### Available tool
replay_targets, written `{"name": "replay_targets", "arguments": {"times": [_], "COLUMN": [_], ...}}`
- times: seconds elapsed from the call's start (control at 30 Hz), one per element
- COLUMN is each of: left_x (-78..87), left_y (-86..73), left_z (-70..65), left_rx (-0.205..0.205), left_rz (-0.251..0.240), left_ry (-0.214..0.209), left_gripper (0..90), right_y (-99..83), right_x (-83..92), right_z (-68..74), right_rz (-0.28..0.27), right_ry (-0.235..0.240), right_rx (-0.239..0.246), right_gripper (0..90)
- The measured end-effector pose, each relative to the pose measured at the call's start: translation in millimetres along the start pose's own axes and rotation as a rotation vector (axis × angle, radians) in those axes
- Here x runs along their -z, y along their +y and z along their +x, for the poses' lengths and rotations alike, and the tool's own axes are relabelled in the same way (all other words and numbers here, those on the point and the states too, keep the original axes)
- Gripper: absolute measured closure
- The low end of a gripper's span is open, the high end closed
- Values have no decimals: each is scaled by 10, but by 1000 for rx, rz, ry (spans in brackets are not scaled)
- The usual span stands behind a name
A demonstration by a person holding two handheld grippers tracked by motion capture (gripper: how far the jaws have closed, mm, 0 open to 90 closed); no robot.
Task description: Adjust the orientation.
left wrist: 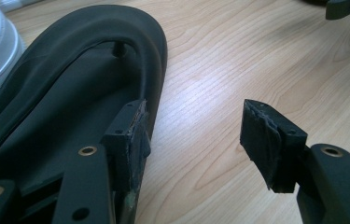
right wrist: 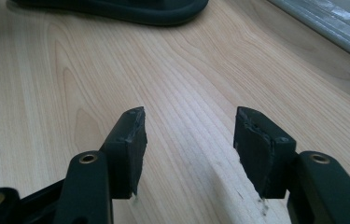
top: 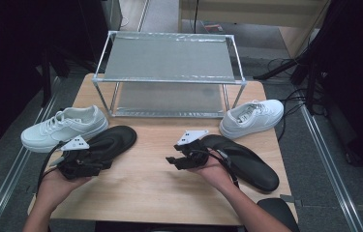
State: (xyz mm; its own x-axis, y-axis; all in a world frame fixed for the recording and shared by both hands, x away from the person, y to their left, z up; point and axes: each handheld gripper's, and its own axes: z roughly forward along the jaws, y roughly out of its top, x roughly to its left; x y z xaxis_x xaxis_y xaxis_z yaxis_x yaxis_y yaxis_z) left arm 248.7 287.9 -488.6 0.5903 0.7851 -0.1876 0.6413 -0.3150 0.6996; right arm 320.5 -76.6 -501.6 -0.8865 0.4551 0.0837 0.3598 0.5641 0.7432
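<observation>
Black flip-flop [left wrist: 65,93] beside spread left hand-held gripper [left wrist: 196,135], right hand-held gripper [right wrist: 189,140] spread (no legible writing)

On the table [top: 159,159], a rack [top: 169,72] stands behind; a sneaker [top: 65,126] and sandal [top: 113,140] lie left, another sneaker [top: 251,117] and sandal [top: 247,162] right.

Overhead light, even on table [top: 155,159]; surroundings dark. Sheen on wood [left wrist: 200,88] in gripper views (near jaws sharp, far edges soft). Shadows faint, no motion blur.
</observation>
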Motion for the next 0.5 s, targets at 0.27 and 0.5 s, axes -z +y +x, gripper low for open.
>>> {"name": "replay_targets", "arguments": {"times": [0.27,0.5], "left_x": [106,57], "left_y": [-76,-113], "left_z": [82,145], "left_rx": [35,36], "left_rz": [-22,2], "left_ry": [32,47], "left_gripper": [426,447], "right_y": [36,40], "right_x": [-52,-58], "right_z": [24,53], "right_rz": [12,18], "right_ry": [17,24], "right_rx": [9,18], "right_gripper": [448,449]}}
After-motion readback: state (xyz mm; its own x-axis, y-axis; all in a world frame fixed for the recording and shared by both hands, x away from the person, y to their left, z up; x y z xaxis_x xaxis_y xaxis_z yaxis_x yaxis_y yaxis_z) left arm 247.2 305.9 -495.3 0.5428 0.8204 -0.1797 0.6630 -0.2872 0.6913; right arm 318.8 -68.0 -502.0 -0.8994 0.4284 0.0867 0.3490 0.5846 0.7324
